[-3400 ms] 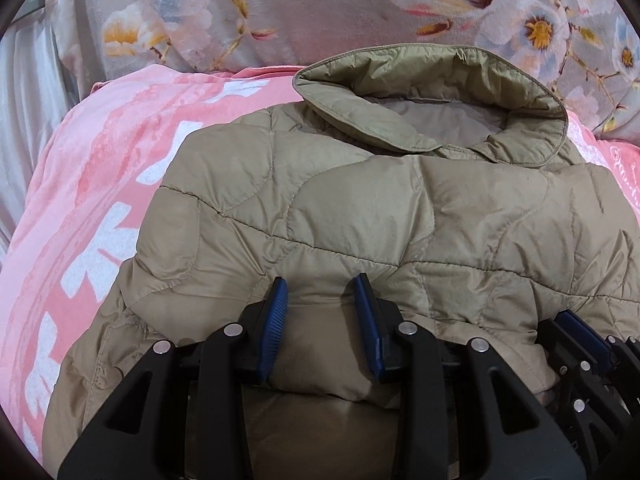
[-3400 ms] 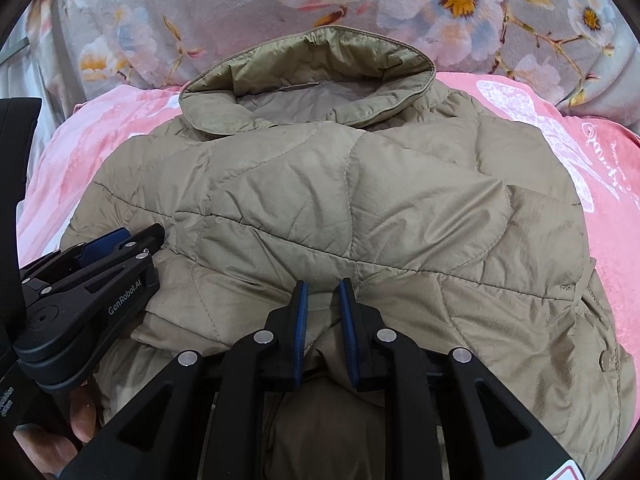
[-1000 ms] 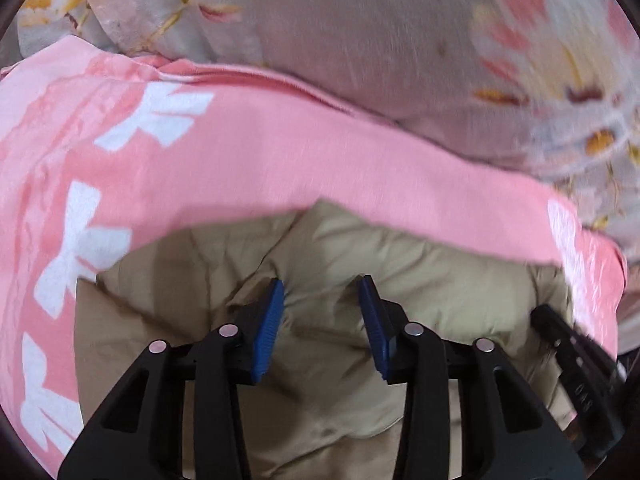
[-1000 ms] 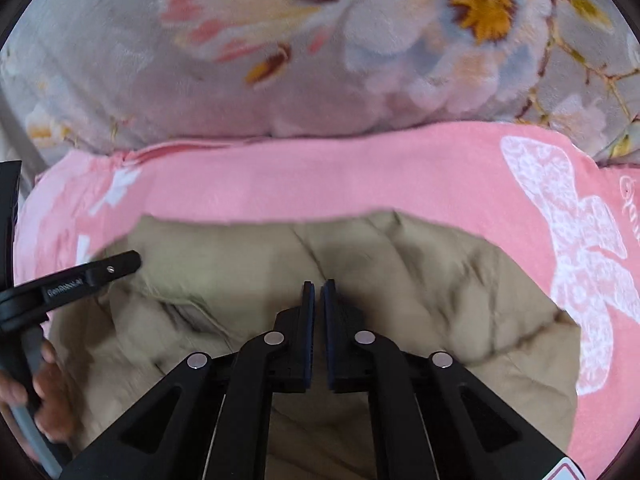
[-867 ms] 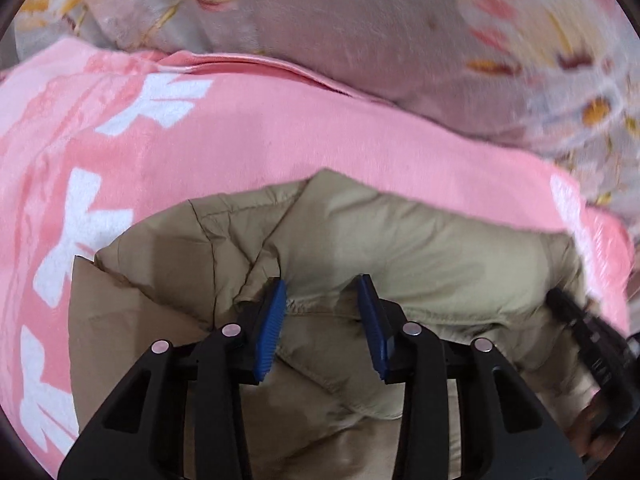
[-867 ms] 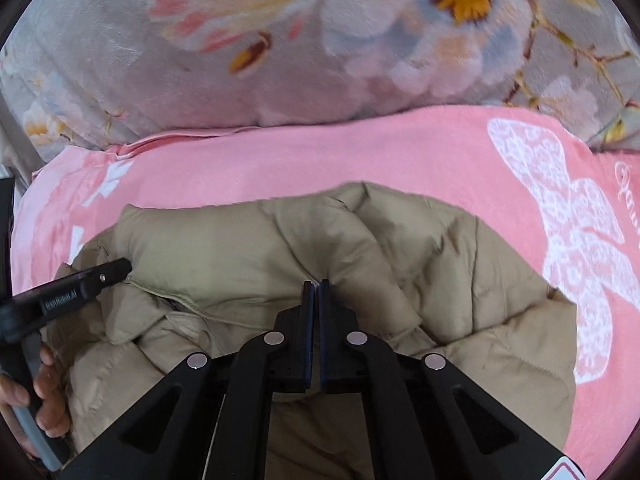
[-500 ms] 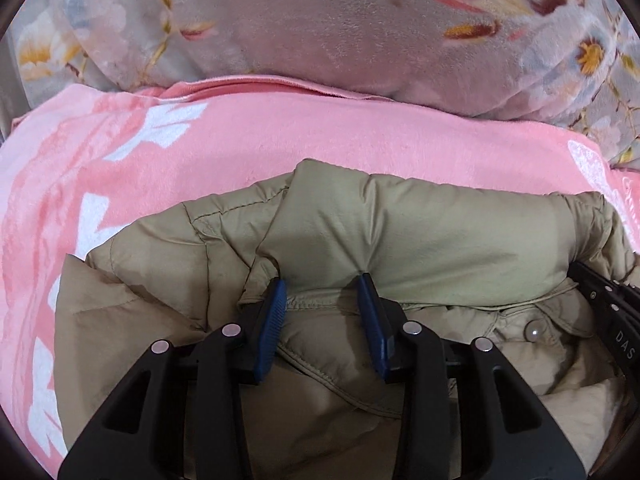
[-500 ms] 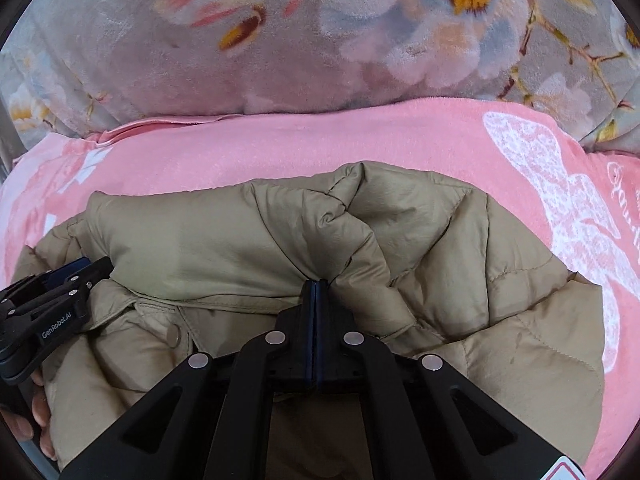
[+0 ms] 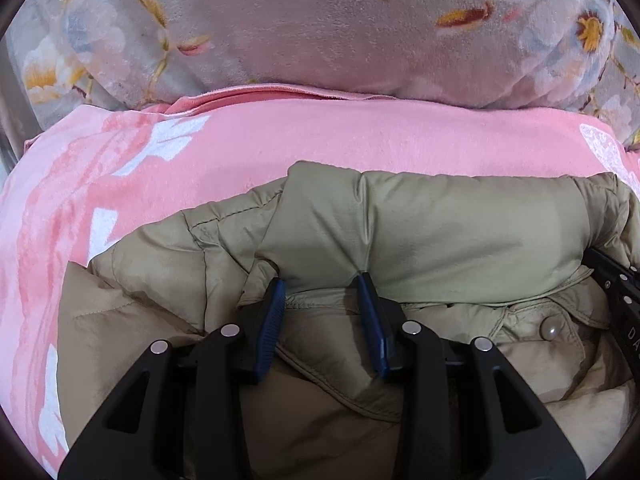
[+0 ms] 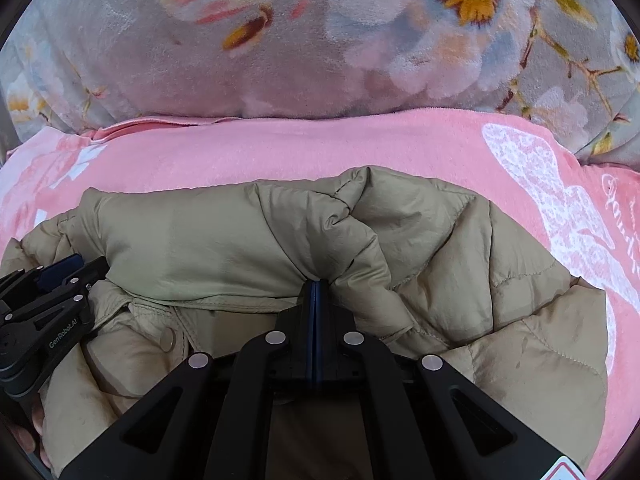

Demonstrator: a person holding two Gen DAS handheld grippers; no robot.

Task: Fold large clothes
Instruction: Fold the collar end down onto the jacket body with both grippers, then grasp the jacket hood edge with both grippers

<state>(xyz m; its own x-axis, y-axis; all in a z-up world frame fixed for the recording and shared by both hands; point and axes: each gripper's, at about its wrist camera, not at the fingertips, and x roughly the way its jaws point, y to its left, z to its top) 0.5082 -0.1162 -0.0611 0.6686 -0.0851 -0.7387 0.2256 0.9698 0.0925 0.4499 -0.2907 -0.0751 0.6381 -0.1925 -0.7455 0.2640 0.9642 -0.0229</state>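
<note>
Our left gripper [image 9: 322,286] has its blue pads spread apart, with the folded edge of the quilted khaki jacket [image 9: 440,232] bulging between them. Our right gripper [image 10: 316,286] is pressed together, pinching a fold of that jacket's fabric. We see the jacket lying bunched on the pink blanket [image 10: 260,152], near its far edge, below the grey floral blanket [image 10: 280,48]. A snap button [image 9: 548,330] shows near the collar.

On the black body of my left hand-held gripper [image 10: 56,276], seen from the right wrist view, I read "GenRobot.AI" in white letters. In the left wrist view, my right hand-held gripper [image 9: 624,300] shows the letters "DA"; the rest is cut off. The pink blanket [image 10: 624,216] carries white cursive writing that I cannot read.
</note>
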